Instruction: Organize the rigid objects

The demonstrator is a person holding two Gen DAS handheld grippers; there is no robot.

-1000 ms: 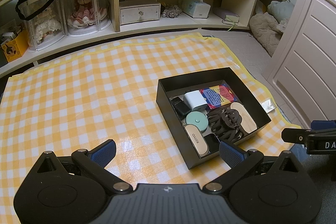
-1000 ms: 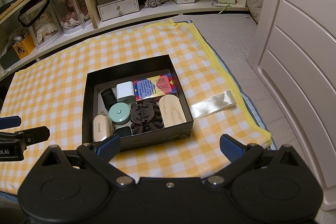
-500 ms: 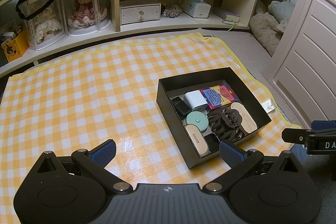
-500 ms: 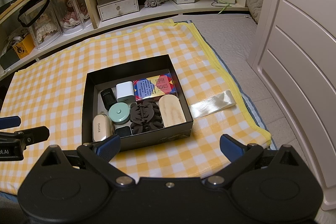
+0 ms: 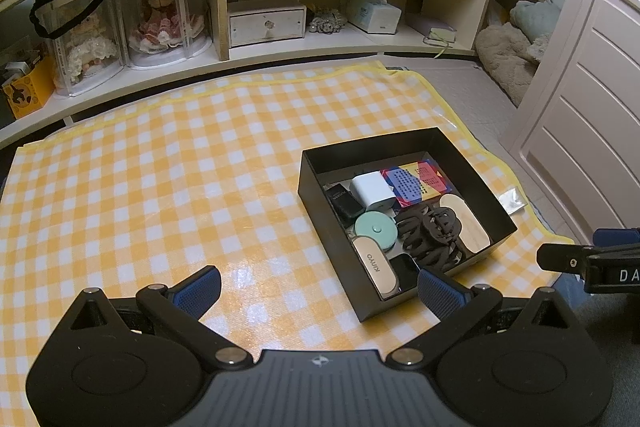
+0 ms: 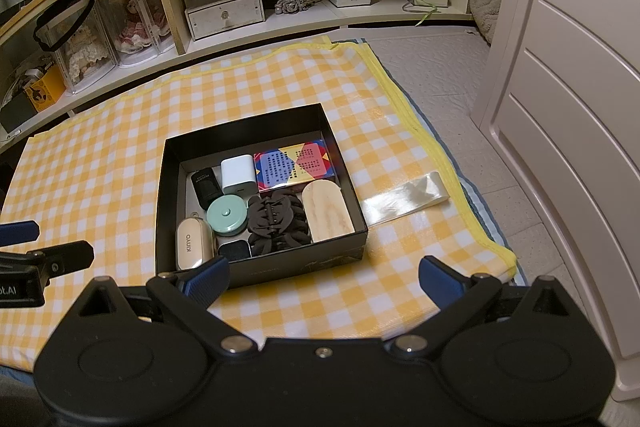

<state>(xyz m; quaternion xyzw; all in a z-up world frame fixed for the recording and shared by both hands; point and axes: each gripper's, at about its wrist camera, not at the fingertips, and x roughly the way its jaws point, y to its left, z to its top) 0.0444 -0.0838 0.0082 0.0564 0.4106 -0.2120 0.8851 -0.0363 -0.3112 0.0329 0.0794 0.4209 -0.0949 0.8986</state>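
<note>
nearest the lens in each wrist view are the tools themselves. the left gripper (image 5: 318,285) hangs with its blue-padded fingers spread wide and nothing between them, above the shiny yellow-and-white checked cloth (image 5: 160,167). the right gripper (image 6: 324,273) is likewise spread and empty.

just beyond lies the shallow black cardboard box (image 6: 200,143), resting flat on the cloth. seen from the right tool it sits ahead and slightly left, its near wall just past the left fingertip; seen from the left tool it lies off to the right. so the right hand looks the nearer and squarer to it.

inside, packed touching, near to far: a cream oblong case marked kinyo (image 6: 194,243), a dark brown claw hair clip (image 6: 276,223), a pale wooden rounded slab (image 6: 326,213), a mint round tape measure (image 6: 226,215), a white cube charger (image 6: 238,173) and a colourful flat card box (image 6: 294,167), whose long axis runs along the far wall.

outside, right of the box, a clear glossy wrapper strip (image 6: 404,199) lies loose on the cloth.
</note>
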